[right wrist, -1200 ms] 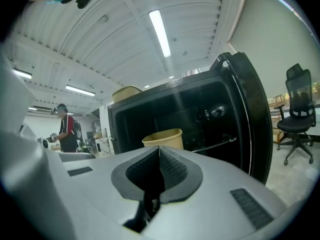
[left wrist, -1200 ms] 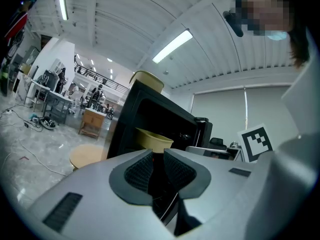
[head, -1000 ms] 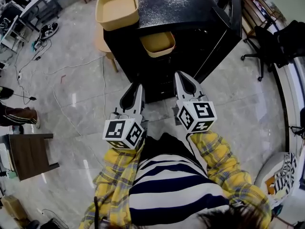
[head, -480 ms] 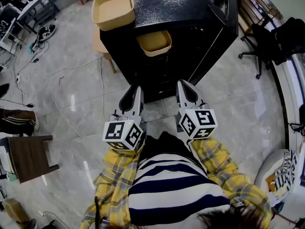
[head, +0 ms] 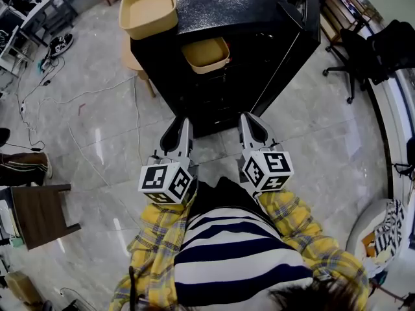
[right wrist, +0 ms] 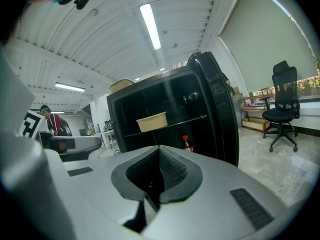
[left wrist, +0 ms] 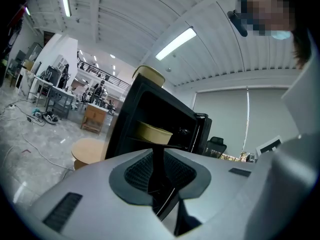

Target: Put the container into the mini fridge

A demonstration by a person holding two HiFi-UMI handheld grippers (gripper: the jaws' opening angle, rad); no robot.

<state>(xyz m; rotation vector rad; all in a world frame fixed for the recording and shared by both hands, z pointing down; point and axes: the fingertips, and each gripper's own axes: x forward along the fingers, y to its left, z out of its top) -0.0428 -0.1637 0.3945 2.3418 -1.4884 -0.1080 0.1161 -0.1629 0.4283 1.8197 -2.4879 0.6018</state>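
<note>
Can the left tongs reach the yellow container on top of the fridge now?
Probably yes: the container sits uncovered with nothing in front; the left tongs, shut and empty, must open first.

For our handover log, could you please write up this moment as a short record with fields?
Fridge: black mini fridge, door open
On the shelf: beige container
On top: second beige container
Below the shelf: red-capped bottle
Left gripper: jaws shut, empty, short of the fridge
Right gripper: jaws shut, empty, short of the fridge
</note>
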